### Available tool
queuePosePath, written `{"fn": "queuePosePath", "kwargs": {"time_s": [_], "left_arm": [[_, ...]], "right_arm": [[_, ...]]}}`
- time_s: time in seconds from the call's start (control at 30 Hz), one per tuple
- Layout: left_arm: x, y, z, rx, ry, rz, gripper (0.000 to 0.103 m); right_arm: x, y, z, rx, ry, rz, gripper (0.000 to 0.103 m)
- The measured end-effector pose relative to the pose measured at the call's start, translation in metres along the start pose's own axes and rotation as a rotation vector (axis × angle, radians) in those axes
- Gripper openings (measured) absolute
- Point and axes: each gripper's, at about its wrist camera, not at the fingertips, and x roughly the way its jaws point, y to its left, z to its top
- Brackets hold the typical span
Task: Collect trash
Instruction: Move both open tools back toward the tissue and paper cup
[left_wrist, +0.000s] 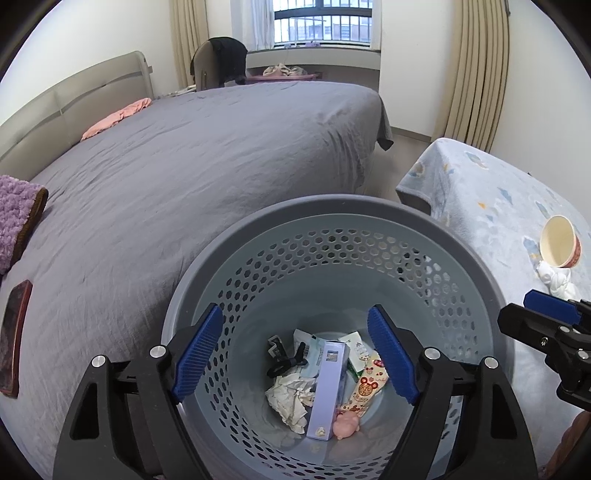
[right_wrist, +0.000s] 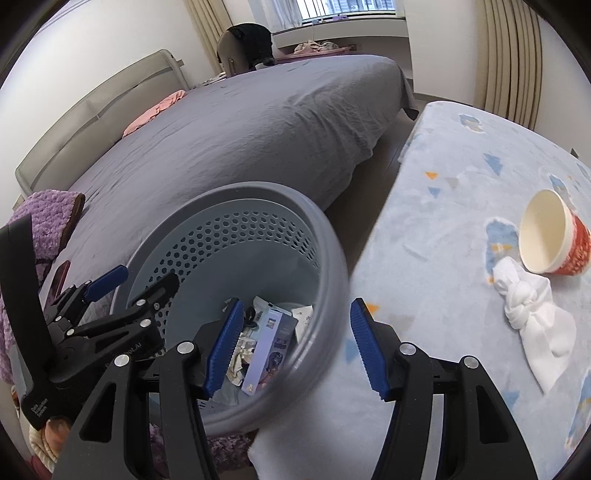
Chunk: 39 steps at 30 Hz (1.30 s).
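The left gripper (left_wrist: 295, 354) hangs over the mouth of the grey perforated basket (left_wrist: 480, 273), its blue pads (left_wrist: 199, 354) spread wide with nothing between them. Straight below, on the basket floor, lie a lilac carton (left_wrist: 327, 391), a crumpled paper (left_wrist: 288, 398), a pink lump (left_wrist: 345, 426), a printed wrapper (left_wrist: 369, 384) and a small black clip (left_wrist: 282, 356). The basket wall rises all round the pads with clear air on every side.

The right gripper (right_wrist: 291, 347) stands at 3 o'clock of the left one, jaws apart and empty. Its left pad (right_wrist: 221, 350) sits over the basket's near rim (right_wrist: 332, 295); its right pad (right_wrist: 369, 350) is over the edge of the pale blue patterned blanket (right_wrist: 443, 221). The basket's rim seems to touch that blanket's edge.

On the blanket, at 2 o'clock from the right gripper and well apart from it, a red paper cup (right_wrist: 550, 240) lies tipped on its side, mouth toward the camera. A knotted white tissue (right_wrist: 532, 306) lies just beside it at 6 o'clock, touching or nearly so. The blanket around both is bare and open.

At 10 to 12 o'clock of the basket runs the grey-sheeted bed (left_wrist: 184, 166), its edge close to the rim. A narrow strip of floor (right_wrist: 384, 162) separates the bed from the blanket.
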Motion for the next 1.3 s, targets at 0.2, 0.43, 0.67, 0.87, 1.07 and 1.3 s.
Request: {"fn": "queuePosePath", "kwargs": {"time_s": [0.2, 0.43, 0.67, 0.87, 1.07, 1.3], "left_arm": [[-0.009, -0.015, 0.002, 0.027, -0.015, -0.019, 0.080], [-0.017, -0.036, 0.005, 0.056, -0.026, -0.051, 0.084], [-0.027, -0.057, 0.007, 0.087, -0.040, -0.088, 0.085], [-0.031, -0.076, 0.007, 0.115, -0.040, -0.121, 0.085], [-0.033, -0.091, 0.005, 0.136, -0.038, -0.142, 0.085], [-0.034, -0.104, 0.006, 0.156, -0.040, -0.154, 0.085]], "right_arm": [[-0.018, -0.021, -0.011, 0.044, -0.016, -0.032, 0.058], [-0.044, -0.054, -0.024, 0.093, -0.043, -0.086, 0.060], [-0.071, -0.092, -0.040, 0.146, -0.062, -0.167, 0.062], [-0.084, -0.130, -0.049, 0.185, -0.064, -0.234, 0.062], [-0.082, -0.151, -0.047, 0.186, -0.060, -0.269, 0.062], [-0.064, -0.157, -0.034, 0.150, -0.033, -0.240, 0.062]]}}
